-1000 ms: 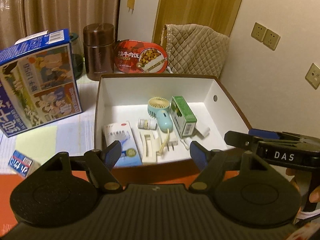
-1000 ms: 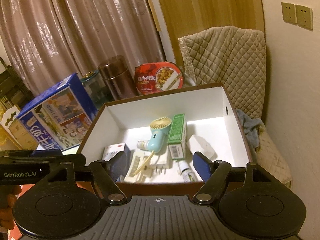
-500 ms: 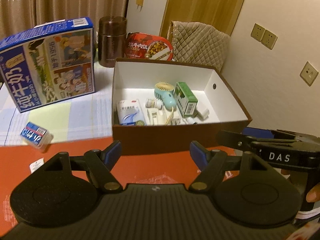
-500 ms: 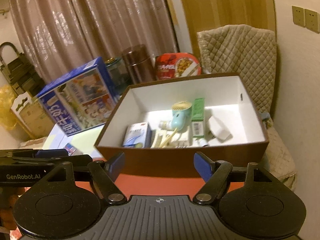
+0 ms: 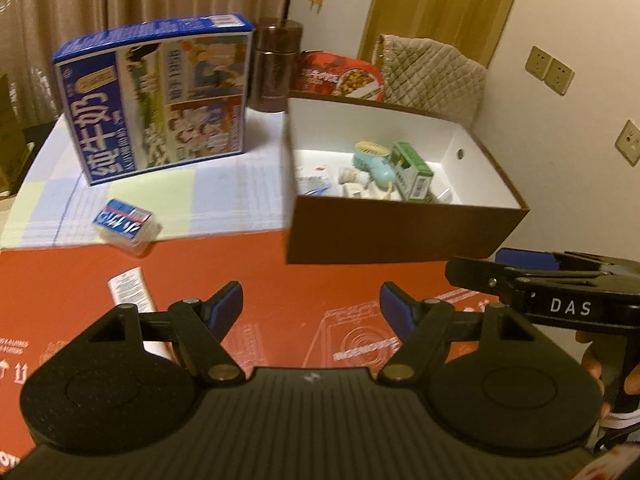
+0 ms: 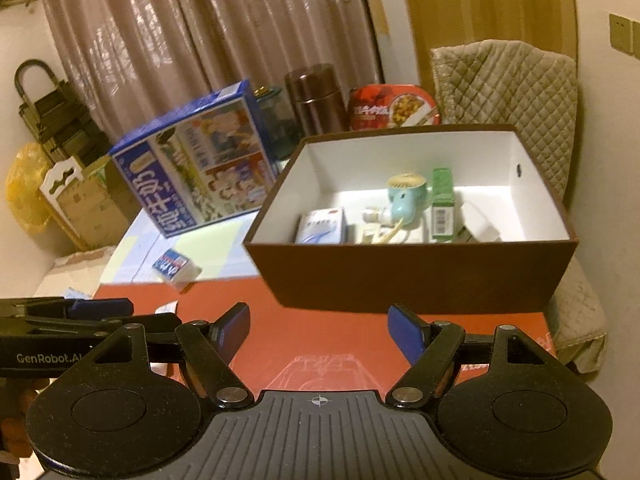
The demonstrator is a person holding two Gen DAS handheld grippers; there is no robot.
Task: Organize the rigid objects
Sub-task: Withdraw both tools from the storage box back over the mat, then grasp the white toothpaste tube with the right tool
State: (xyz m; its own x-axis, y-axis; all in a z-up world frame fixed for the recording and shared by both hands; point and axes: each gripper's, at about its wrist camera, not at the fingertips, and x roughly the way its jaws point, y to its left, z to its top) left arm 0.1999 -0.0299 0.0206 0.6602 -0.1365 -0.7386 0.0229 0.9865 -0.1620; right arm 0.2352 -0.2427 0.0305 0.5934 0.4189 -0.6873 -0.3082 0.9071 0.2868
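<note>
A: You're looking at a brown box [image 6: 416,276] that reads as matt cardboard, plain white paper finish inside. The red sheet [image 5: 280,280] under your grippers looks like printed cardboard too, faint sheen.

B: And the blue carton [image 5: 160,100]? You can see glossy printed card there. The flask [image 6: 316,100] looks like brushed brown metal.

A: Yep. The little fan [image 6: 406,196] in your box is smooth pastel plastic, the chair cover [image 6: 504,92] quilted cloth. Your gripper pads [image 5: 228,304] look like matt blue rubber, on black plastic arms.
</note>
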